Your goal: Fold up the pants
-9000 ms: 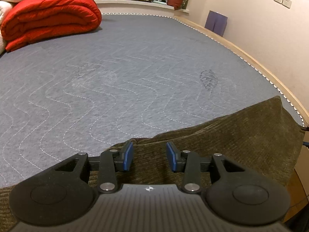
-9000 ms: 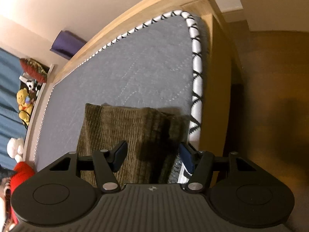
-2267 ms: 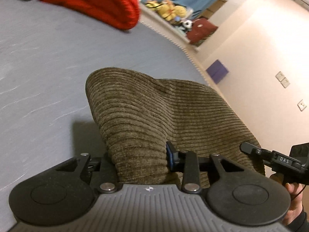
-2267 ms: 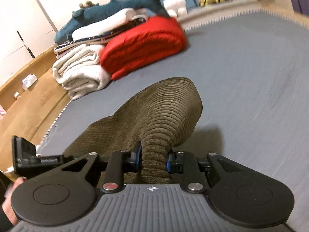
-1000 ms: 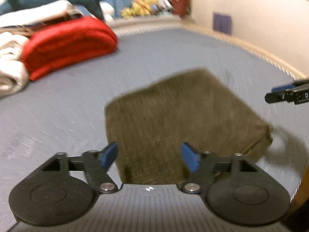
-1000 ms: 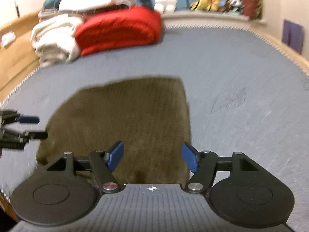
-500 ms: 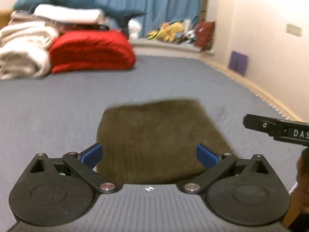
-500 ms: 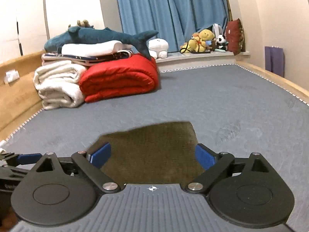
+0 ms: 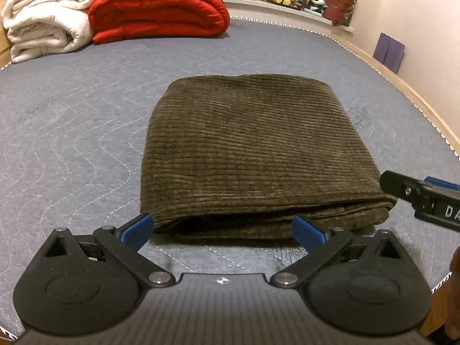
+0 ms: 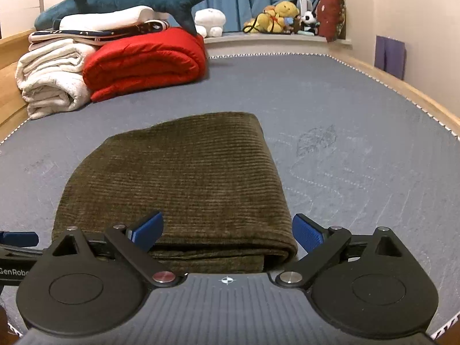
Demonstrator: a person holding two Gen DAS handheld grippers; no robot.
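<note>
The olive-brown corduroy pants lie folded into a flat rectangle on the grey quilted mattress; they also show in the right wrist view. My left gripper is open and empty, just in front of the near folded edge. My right gripper is open and empty, over the near right corner of the pants. The right gripper's tip shows at the right of the left wrist view. The left gripper's tip shows at the left of the right wrist view.
A red folded quilt and white folded blankets are stacked at the far left of the bed, with a plush shark on top. Stuffed toys sit on the far ledge. A wooden bed frame runs along the right.
Earlier both grippers were shut on the pants and carried the fold over. Both have since opened, let go and pulled back to the near edge. The pants now lie flat.
</note>
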